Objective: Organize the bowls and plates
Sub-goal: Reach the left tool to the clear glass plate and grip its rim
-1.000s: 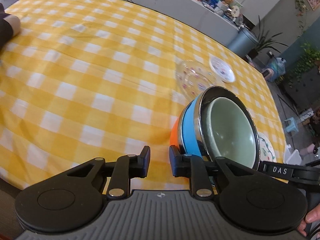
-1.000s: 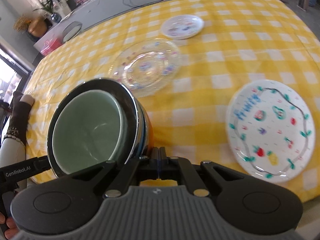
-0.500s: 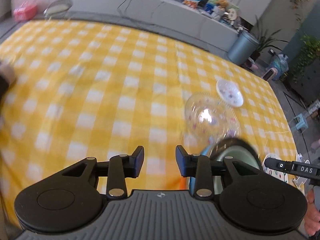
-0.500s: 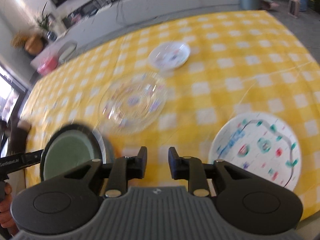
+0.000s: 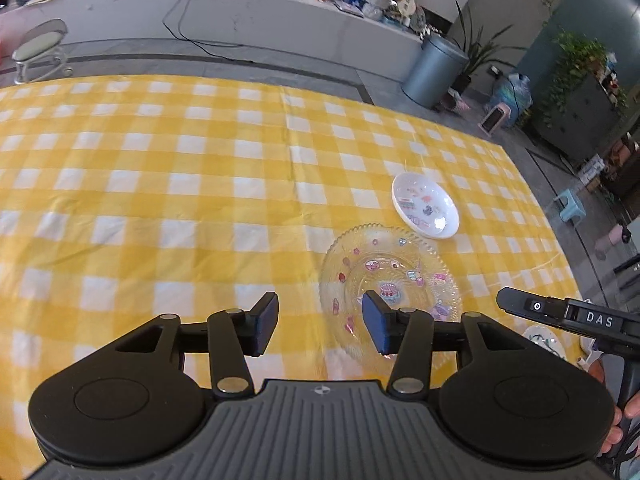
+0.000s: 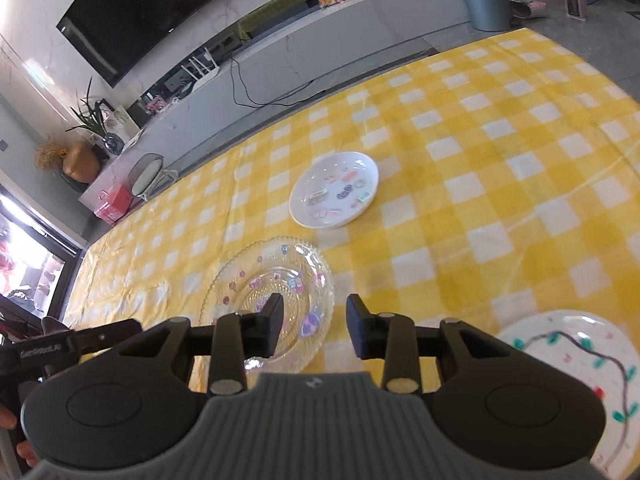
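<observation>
A clear glass plate (image 6: 276, 280) is lying on the yellow-checked table (image 6: 480, 168), a small white plate (image 6: 334, 190) just beyond it and a painted plate (image 6: 568, 364) (partly cut off) nearer. Both the left gripper (image 5: 318, 328) and right gripper (image 6: 314, 326) are opening, nothing between their jaws.

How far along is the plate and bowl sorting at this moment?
Nothing visible here looks stacked yet: no bowls show in either view. In hand: nothing. The left gripper and right gripper are both opening with empty jaws above the tablecloth. Left to do: the clear glass plate, the small white plate and the painted plate lie apart, unstacked.
</observation>
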`<state>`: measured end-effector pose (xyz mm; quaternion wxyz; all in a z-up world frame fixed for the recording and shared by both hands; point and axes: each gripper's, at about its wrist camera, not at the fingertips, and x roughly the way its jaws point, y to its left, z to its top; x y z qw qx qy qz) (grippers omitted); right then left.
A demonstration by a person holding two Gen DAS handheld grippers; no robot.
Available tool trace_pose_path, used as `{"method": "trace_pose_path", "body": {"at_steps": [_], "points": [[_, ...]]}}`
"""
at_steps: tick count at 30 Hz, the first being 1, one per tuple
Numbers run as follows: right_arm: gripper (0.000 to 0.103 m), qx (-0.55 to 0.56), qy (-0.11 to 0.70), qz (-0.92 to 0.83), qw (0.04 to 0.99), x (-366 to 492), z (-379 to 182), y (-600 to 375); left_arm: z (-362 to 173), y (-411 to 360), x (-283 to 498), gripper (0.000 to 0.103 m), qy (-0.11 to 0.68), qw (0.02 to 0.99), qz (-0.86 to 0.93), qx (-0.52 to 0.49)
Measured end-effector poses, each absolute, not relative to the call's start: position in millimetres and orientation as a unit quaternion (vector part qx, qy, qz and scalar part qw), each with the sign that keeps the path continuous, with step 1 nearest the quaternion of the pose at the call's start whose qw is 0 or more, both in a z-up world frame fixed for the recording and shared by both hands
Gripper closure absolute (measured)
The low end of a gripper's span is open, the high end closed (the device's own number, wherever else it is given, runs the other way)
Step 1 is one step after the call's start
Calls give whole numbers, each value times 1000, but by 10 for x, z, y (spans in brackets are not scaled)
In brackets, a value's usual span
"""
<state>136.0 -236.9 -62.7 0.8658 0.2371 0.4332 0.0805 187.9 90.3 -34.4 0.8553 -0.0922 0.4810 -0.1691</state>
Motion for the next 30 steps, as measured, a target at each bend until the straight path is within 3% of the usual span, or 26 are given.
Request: {"method": "trace_pose_path", "body": {"at_steps": [5, 7, 10, 23, 30], "points": [[69, 247, 440, 97, 858, 1468, -803, -2345, -574, 805, 2109, 48, 503, 839, -194, -75], [69, 259, 443, 99, 852, 1508, -875, -2354, -644, 786, 2185, 52, 508, 835, -198, -75], [77, 273, 445, 108, 846, 1546, -963, -2370, -714, 761, 2270, 54, 510, 829, -213, -80], [75, 300, 450, 114, 833, 1586, -1209, -2466, -857, 753, 2355, 62, 499, 826, -241, -97], [78, 328, 447, 130, 822, 1600, -1286, -2467, -853, 652, 2363, 73, 500, 827, -240, -88]]}}
